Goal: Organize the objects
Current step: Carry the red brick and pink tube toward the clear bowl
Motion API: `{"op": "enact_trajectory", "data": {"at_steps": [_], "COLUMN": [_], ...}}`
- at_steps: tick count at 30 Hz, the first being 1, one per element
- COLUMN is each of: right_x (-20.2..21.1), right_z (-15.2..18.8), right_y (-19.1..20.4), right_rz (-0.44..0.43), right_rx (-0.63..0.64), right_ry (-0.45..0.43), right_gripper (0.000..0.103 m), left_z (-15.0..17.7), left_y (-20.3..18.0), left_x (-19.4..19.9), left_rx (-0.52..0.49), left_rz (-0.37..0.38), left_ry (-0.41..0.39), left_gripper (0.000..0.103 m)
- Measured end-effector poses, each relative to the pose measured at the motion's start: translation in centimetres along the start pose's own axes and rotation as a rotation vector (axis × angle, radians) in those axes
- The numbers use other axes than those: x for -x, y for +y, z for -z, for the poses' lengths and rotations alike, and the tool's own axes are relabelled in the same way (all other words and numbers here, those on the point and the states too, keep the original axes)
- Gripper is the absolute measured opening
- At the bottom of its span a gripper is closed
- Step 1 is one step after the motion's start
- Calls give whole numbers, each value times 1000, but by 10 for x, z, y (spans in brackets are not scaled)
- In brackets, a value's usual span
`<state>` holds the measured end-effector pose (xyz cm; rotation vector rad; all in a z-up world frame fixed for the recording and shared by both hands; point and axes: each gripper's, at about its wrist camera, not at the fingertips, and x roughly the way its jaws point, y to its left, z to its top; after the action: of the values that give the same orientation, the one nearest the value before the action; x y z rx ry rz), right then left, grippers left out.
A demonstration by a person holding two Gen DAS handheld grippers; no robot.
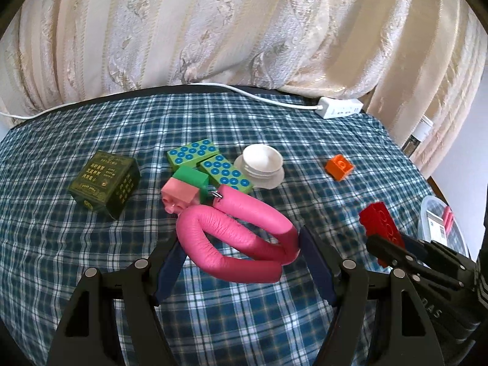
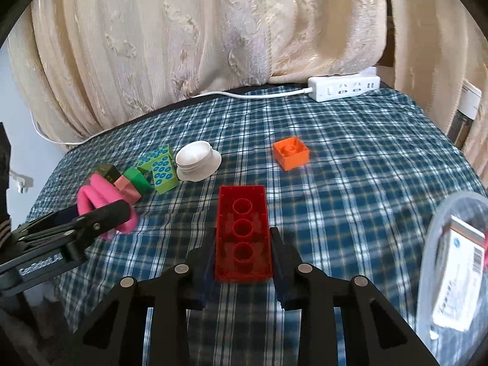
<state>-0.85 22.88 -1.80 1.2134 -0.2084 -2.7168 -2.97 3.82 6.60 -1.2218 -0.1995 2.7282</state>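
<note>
Right wrist view: red brick [image 2: 243, 238] fills the middle, underside up, three round sockets in a row; glossy translucent plastic, long rectangle.
Right gripper [image 2: 243, 254]: fingers clamped on the red brick's two long sides, near end of the brick between them, far end projecting past the tips.
Left gripper [image 1: 241, 254]: fingers part-way apart, closed on the pink loop [image 1: 241, 235], one against each outer side of its bend.
Pink loop: padded wrinkled tube, leather-like, bent double; metal ring at its far end beside a pink and green cube [image 1: 184, 190].
Landmark, white bowl [image 2: 196, 160]: ribbed, tipped on its side.
Left of bowl: two green domino blocks [image 2: 158, 169] with blue dots, touching it; further left a dark green printed box [image 1: 105, 180].
Right of bowl: orange brick [image 2: 290, 152], square, well apart.
Clear container [image 2: 439, 244]: far right of bowl, a white carton inside.
Worktop [image 2: 350, 183]: blue-white plaid cloth, soft weave.
Behind bowl: white power strip [image 2: 344, 88] with cable, cream brocade curtain [image 2: 183, 30].
</note>
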Motion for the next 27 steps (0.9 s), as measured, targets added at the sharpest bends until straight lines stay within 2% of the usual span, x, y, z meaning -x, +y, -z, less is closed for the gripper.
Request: {"op": "enact_trajectory", "data": {"at_steps": [14, 27], "right_x": [62, 112], "right_z": [19, 36], "right_y": [-24, -79], "right_rz": [42, 113], "right_rx": [-75, -203], "right_ry": [-93, -189], "right_gripper": [33, 33], "left_z": [6, 8], "left_y": [-36, -77], "left_x": [14, 26], "left_rx": [-84, -163], "left_rz": [48, 78], "left_ry": [-24, -36], "left_gripper": [74, 74]}}
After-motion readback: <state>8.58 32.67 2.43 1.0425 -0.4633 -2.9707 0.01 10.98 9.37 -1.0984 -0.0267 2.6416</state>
